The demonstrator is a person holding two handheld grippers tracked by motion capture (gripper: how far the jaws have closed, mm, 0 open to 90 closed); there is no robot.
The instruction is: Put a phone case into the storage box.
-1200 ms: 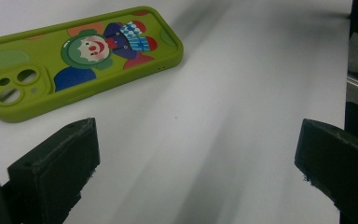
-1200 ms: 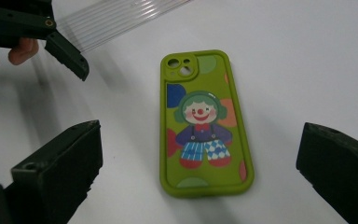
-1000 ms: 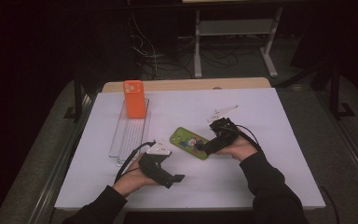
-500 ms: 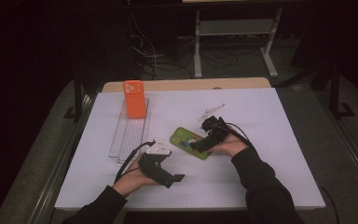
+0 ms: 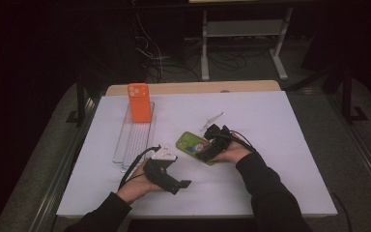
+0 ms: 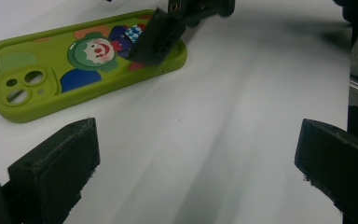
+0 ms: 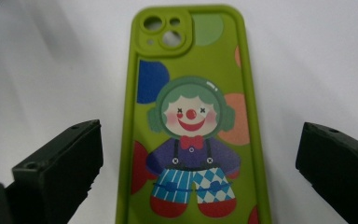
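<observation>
Green phone case [image 5: 195, 146] lies flat mid-table, camera holes away from me. My right gripper [image 5: 206, 151] hangs over its near end, jaws spread wide either side. I judge a shallow pinch could skid it on the white sheet [image 5: 280, 145]. Left gripper [image 5: 172, 182] rests spread nearby. Orange case [image 5: 139, 102] and clear tray [image 5: 125, 145] sit well apart, leaving room.

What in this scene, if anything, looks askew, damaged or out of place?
Nothing looks damaged or spilled. The green clown phone case lies flat but at a slant on the white table, unlike the orange phone case standing upright in the clear rack. The right gripper is over its end, jaws open.
</observation>
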